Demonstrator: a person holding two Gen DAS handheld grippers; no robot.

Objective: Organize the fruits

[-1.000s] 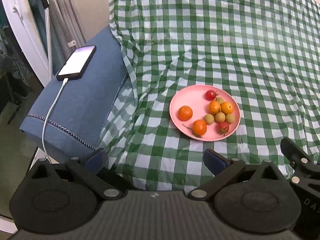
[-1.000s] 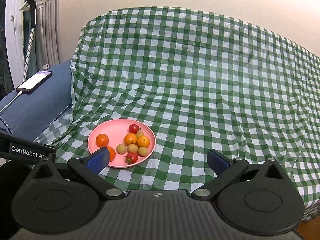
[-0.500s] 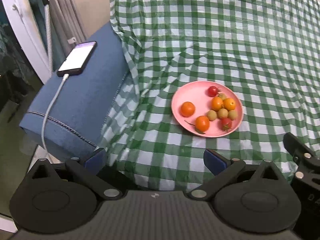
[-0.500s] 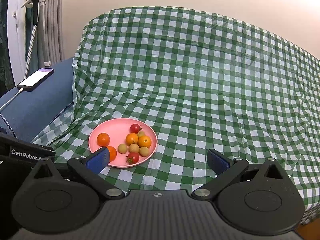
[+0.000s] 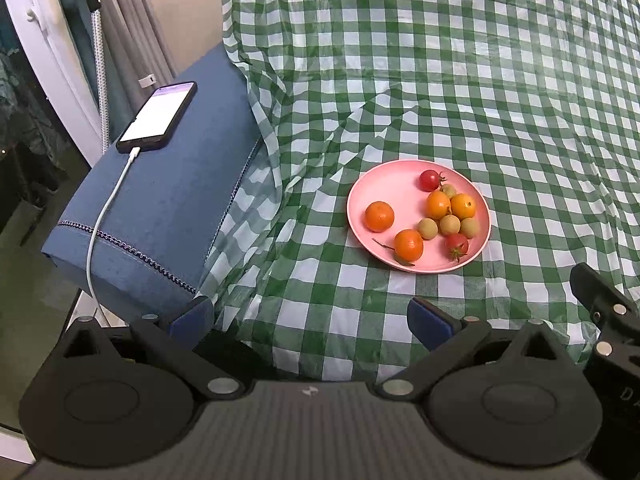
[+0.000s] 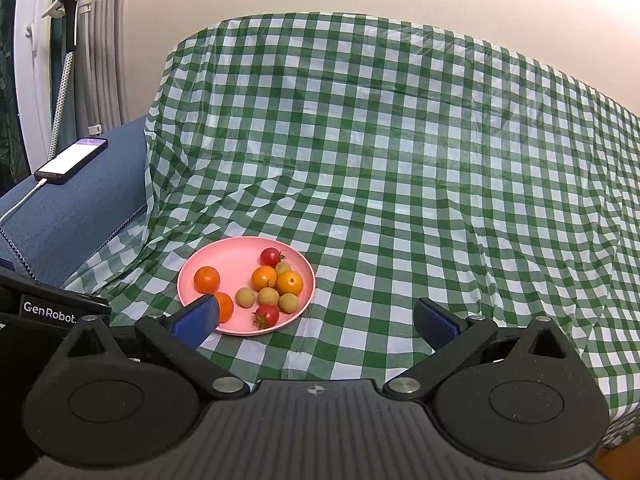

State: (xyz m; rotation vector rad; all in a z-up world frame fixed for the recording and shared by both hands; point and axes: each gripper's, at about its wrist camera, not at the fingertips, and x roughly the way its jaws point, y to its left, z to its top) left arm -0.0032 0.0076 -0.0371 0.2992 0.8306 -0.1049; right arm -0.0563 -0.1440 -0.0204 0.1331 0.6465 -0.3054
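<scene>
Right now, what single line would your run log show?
left gripper open, empty | right gripper open, empty | fruits on pink plate untouched | phone charging

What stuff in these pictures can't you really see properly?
- Orange fruit at the near rim of the pink plate: in the right wrist view, the right claw's blue pad covers part of it.
- Phone screen: lit, but too small and washed out to read in both views.
- White cable: in the left wrist view, its far end drops out of sight behind the left claw.
- What lies under the checked cloth: hidden in both views.
</scene>
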